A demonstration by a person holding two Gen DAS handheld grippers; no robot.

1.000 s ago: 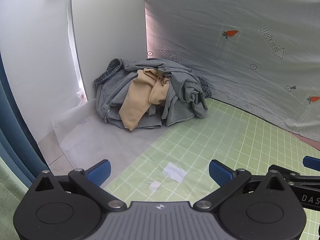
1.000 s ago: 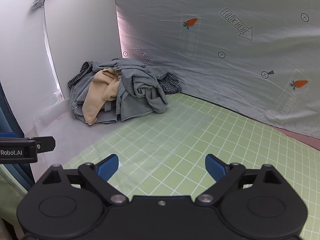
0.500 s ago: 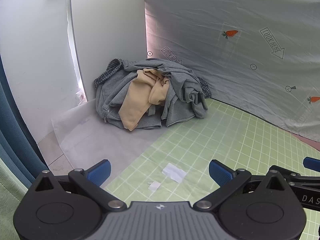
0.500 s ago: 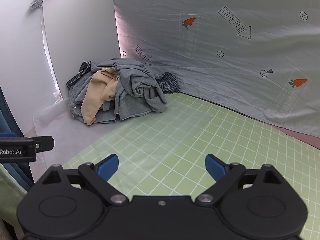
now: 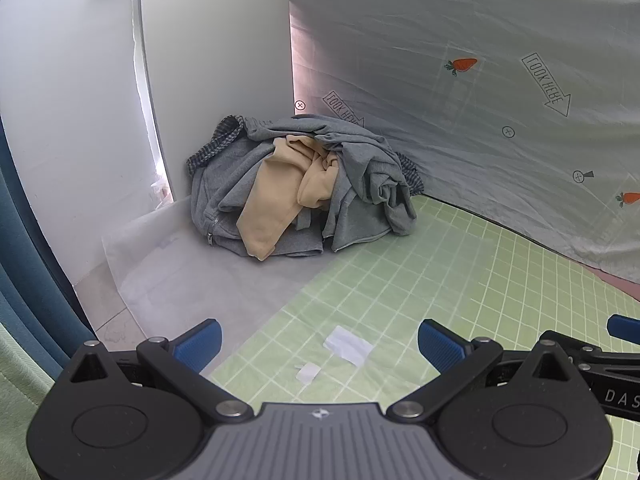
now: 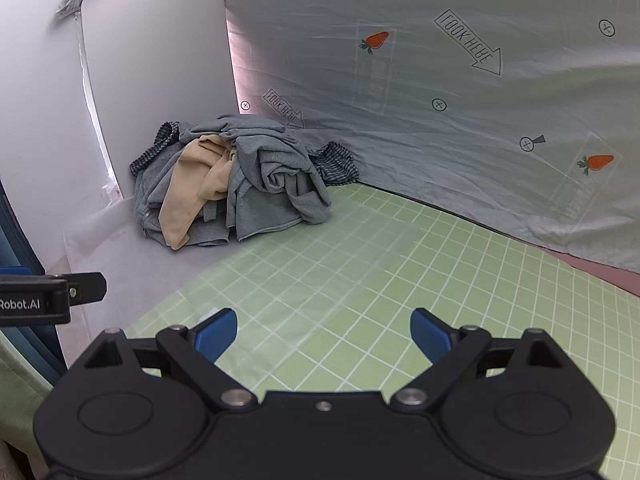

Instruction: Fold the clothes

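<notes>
Left wrist view: my left tool [image 5: 318,342] hangs wide open over the near part of the desk [image 5: 460,280], its blue pads holding nothing. The pile of clothes [image 5: 304,186] sits in the far left corner of the desk, against the white panel [image 5: 216,60] and the printed sheet [image 5: 460,80]. It is grey garments heaped around a tan garment [image 5: 276,196], with striped fabric showing at its back edges. Two scraps of white paper [image 5: 346,346] lie on the green grid just ahead of the pads. Against the frame one second back, nothing here has shifted.

Right wrist view: my right tool [image 6: 324,334] is likewise spread wide and empty, low over the desk's near edge. The pile [image 6: 236,184] lies well apart from it, in the same far left corner. Compared with one second ago, the pile sits slightly lower and further right in view; the tool's opening is unchanged. The left tool's body shows at the left border.
</notes>
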